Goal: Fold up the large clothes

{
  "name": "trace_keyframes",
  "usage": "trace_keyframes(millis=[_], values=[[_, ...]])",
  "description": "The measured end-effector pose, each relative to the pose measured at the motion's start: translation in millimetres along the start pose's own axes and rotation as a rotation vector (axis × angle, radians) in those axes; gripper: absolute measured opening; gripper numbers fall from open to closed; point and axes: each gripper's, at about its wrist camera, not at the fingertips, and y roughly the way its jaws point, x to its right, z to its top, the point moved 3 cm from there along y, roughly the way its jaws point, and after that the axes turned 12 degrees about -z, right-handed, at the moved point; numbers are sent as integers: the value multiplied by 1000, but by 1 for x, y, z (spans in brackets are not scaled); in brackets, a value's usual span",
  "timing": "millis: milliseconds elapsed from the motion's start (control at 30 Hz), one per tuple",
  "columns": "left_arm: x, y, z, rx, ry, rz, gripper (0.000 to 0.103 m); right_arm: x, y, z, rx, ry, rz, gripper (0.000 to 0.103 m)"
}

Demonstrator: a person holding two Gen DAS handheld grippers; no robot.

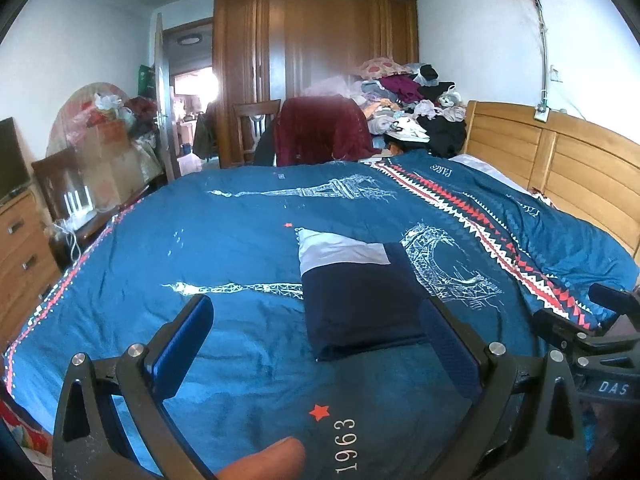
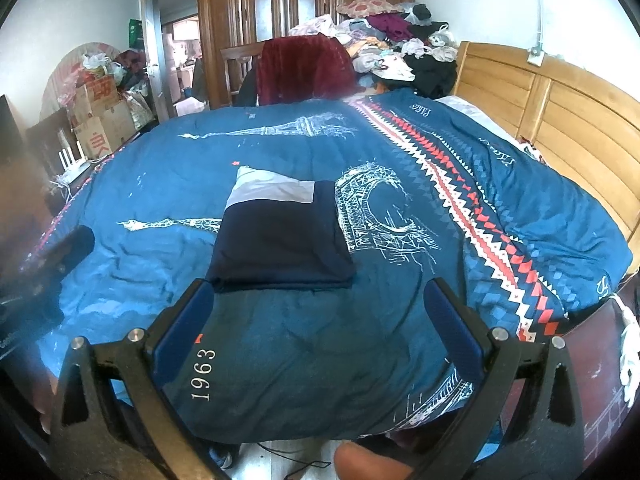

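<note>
A folded garment [image 1: 352, 292] [image 2: 280, 236], dark navy with a pale grey band at its far end, lies flat in the middle of the bed on a blue quilt [image 1: 240, 240] [image 2: 400, 320] printed with towers. My left gripper [image 1: 320, 320] is open, hovering just short of the garment's near edge, with nothing between its fingers. My right gripper [image 2: 320, 304] is open too, pulled back a little from the garment's near fold. The right gripper's black frame [image 1: 592, 328] shows at the right edge of the left wrist view.
A wooden headboard [image 1: 560, 160] runs along the right. Behind the bed stand a brown wardrobe [image 1: 312, 60], a chair draped in maroon cloth [image 1: 320, 132] and a heap of clothes [image 1: 408, 100]. Boxes [image 2: 100, 116] and a dresser [image 1: 20, 248] are at the left.
</note>
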Motion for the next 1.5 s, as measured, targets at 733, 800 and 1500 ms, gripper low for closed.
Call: trace_keyframes(millis=[733, 800, 1500], values=[[1, 2, 2, 17, 15, 11, 103, 6, 1, 5, 16, 0, 3, 103], [2, 2, 3, 17, 18, 9, 103, 6, 0, 5, 19, -2, 7, 103], [3, 9, 0, -20, 1, -38, 103, 7, 3, 8, -7, 5, 58, 103]])
